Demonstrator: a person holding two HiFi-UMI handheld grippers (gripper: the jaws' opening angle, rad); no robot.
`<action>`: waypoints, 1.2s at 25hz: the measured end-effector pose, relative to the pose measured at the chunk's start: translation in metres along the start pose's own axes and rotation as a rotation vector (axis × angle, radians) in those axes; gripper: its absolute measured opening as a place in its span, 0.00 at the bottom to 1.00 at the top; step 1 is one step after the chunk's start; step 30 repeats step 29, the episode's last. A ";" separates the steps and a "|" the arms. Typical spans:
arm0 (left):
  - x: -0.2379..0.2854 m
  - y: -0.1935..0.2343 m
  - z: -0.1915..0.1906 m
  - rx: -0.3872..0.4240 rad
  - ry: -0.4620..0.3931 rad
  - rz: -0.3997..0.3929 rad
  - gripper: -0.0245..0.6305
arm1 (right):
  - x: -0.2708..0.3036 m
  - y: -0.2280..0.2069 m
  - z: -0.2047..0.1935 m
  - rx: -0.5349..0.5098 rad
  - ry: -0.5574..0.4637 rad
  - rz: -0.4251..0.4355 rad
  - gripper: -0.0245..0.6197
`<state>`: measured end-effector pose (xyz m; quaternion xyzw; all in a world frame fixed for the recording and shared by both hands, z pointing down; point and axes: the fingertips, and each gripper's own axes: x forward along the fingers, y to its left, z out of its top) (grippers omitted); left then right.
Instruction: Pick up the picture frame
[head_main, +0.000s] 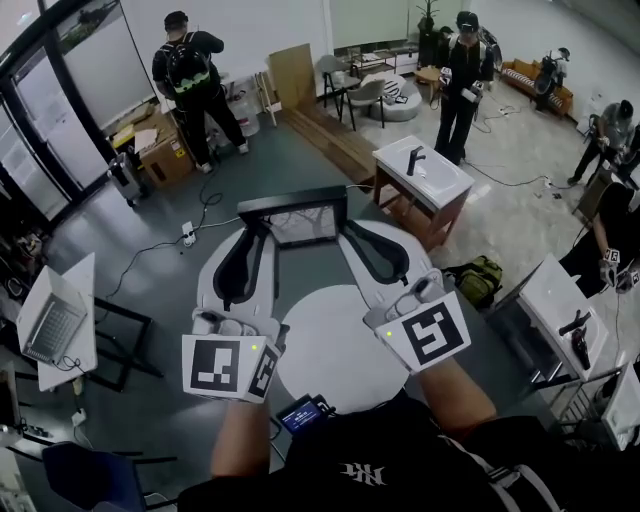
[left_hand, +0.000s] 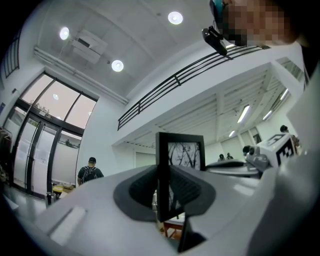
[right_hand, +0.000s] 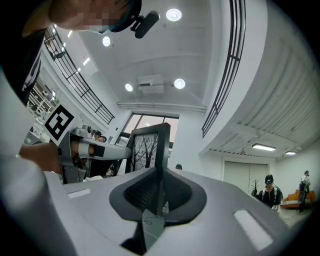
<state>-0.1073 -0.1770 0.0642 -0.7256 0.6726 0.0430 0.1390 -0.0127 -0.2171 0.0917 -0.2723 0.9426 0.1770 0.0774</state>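
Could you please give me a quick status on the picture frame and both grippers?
Left gripper shut on picture frame, left edge; right gripper shut on right edge. Frame in the air, beyond the white table. Nothing blocking.

readable text: none; black shirt (head_main: 420, 455): white emblem (head_main: 362, 472), letters too small to make out

1 round white table (head_main: 330, 352) stands on the grey floor (head_main: 170, 300), its top plain.

picture frame (head_main: 295, 215) between the left tool (head_main: 260, 232) and right tool (head_main: 352, 236), one on each side edge, above the tabletop (head_main: 335, 355).
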 end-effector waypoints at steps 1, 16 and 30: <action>0.001 -0.001 0.000 0.002 -0.001 -0.005 0.15 | 0.000 -0.001 0.000 0.002 -0.001 -0.005 0.10; 0.014 -0.038 0.010 -0.013 -0.044 -0.083 0.15 | -0.033 -0.027 0.007 -0.018 0.010 -0.073 0.10; -0.003 -0.036 0.009 -0.012 -0.069 -0.089 0.15 | -0.039 -0.012 0.008 -0.010 0.001 -0.066 0.10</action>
